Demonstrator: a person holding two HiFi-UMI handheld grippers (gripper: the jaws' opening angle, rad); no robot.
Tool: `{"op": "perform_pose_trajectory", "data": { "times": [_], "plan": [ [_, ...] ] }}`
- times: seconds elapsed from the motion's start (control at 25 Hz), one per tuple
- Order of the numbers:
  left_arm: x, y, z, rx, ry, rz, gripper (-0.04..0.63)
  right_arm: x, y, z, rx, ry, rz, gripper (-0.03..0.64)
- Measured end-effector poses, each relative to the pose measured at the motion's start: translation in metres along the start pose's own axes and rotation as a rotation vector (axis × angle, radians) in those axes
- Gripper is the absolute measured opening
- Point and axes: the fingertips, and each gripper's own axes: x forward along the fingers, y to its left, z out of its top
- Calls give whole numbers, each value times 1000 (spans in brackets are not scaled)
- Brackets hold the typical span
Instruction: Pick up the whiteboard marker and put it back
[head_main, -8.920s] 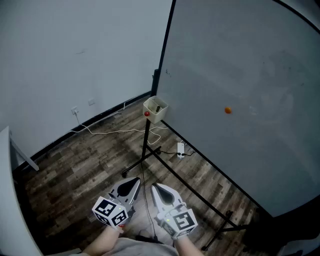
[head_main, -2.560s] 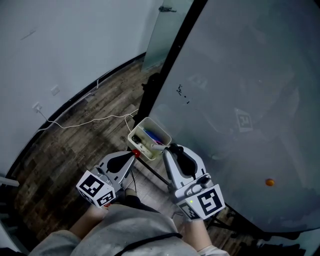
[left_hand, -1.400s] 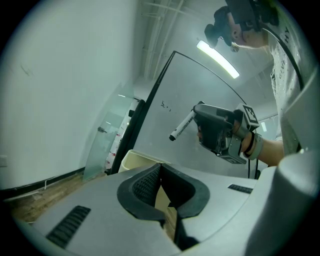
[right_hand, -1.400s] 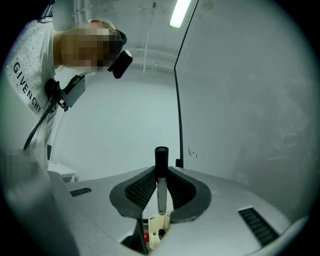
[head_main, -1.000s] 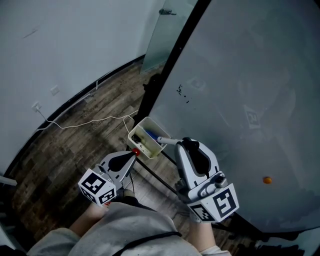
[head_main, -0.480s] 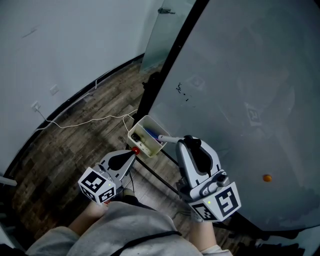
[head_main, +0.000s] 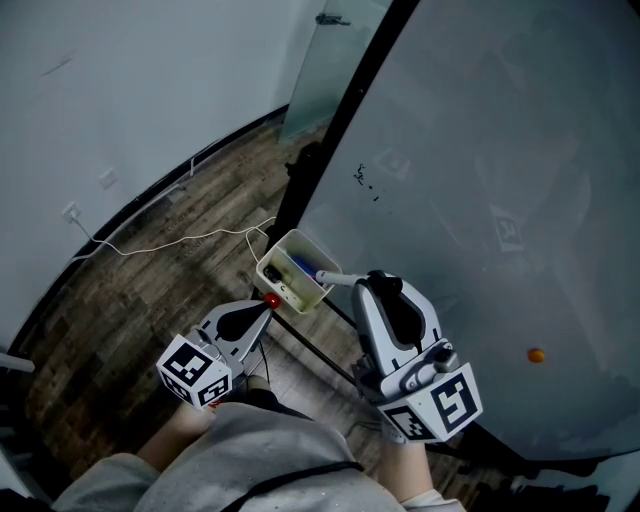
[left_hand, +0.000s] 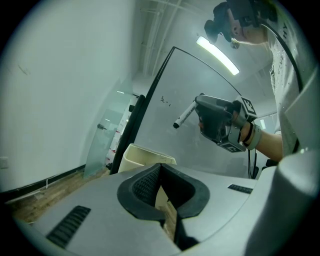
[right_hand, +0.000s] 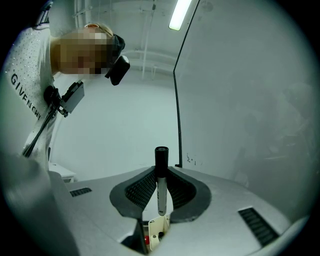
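My right gripper (head_main: 362, 284) is shut on a white whiteboard marker (head_main: 338, 279) with a black cap. It holds the marker just right of the cream box (head_main: 292, 272) that hangs at the whiteboard's (head_main: 480, 180) lower left corner. In the right gripper view the marker (right_hand: 161, 187) stands upright between the pads, cap up, with the box (right_hand: 156, 231) below it. My left gripper (head_main: 262, 308) is shut and holds nothing, just below the box. The left gripper view shows the box (left_hand: 145, 154) ahead, and the right gripper (left_hand: 217, 122) with the marker (left_hand: 184, 114) sticking out to the left.
A red knob (head_main: 270, 299) sits by the box on the black stand. The box holds other pens. An orange magnet (head_main: 537, 355) sticks to the board at the right. A white cable (head_main: 170, 240) runs over the wood floor; a glass panel (head_main: 320, 70) leans at the back.
Since the first frame I have come up close to the box. The right gripper lifted the marker out of the box and to the right. Nothing has moved in the last second.
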Motion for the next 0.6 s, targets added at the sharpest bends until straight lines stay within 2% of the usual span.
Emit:
{"op": "perform_pose_trajectory", "data": {
  "times": [0.6],
  "plan": [
    [-5,4,2,-8,-5,28,15,4,-3,-18,26,21,13,78]
  ]
}}
